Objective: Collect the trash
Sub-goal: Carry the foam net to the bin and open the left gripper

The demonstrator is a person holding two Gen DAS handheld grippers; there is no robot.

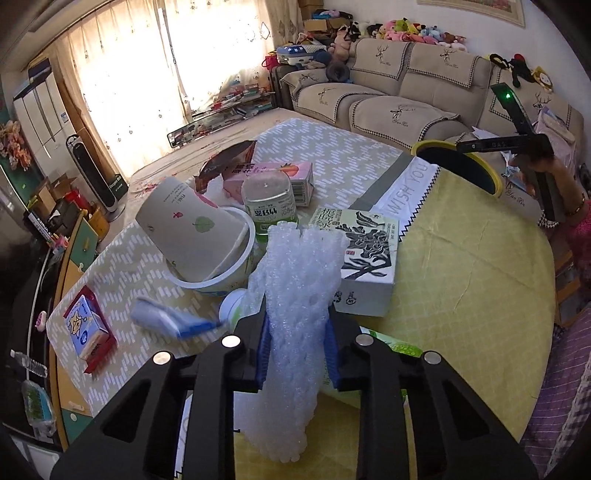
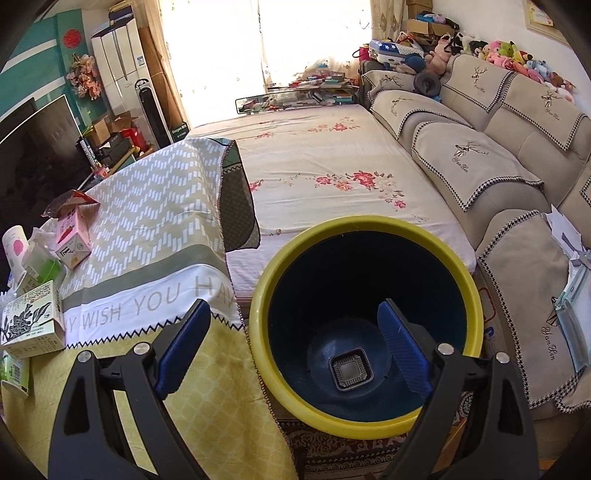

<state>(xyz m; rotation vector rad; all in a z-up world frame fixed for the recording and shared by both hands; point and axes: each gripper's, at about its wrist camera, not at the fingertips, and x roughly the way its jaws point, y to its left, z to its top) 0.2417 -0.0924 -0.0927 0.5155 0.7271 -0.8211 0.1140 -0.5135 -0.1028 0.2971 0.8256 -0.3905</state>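
While the left gripper [image 1: 297, 354] pinches bubble wrap [image 1: 295, 306] for disposal, the right gripper [image 2: 291, 347] waits wide above the bin [image 2: 258, 295].

Sunny, pretty cluttered living room

Daylight poured through sheer curtains [image 2: 295, 44] at the far window. A beige sofa [image 1: 402, 96] with deer-print covers ran along the white wall, plush toys [image 1: 417, 31] lined up on its back. A tower fan [image 1: 92, 173] stood by a tall white cabinet [image 2: 118, 62].
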